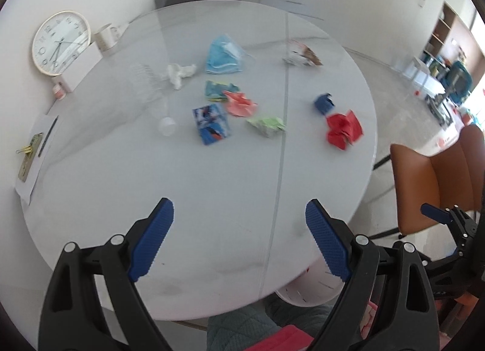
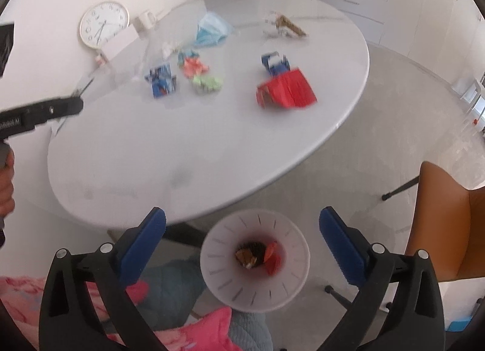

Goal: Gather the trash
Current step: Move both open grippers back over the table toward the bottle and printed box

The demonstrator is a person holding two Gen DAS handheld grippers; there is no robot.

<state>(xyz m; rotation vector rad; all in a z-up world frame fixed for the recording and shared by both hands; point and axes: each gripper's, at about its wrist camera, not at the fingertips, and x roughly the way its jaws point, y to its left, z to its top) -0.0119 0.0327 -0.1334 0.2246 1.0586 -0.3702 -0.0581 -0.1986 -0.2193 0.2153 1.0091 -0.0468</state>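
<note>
Jaws wide above bin (image 2: 254, 263) holding wrappers (image 2: 257, 255).

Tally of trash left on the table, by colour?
Blue: 3: face mask, printed packet, small wrapper
Red/pink: 2
Green: 1
Teal-yellow: 1
White tissue: 1
Brown-white wrapper: 1
Total: 9

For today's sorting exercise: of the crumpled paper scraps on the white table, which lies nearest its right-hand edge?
The crumpled red paper, beside the small blue scrap; the pink and green scraps lie nearer the middle.
</note>
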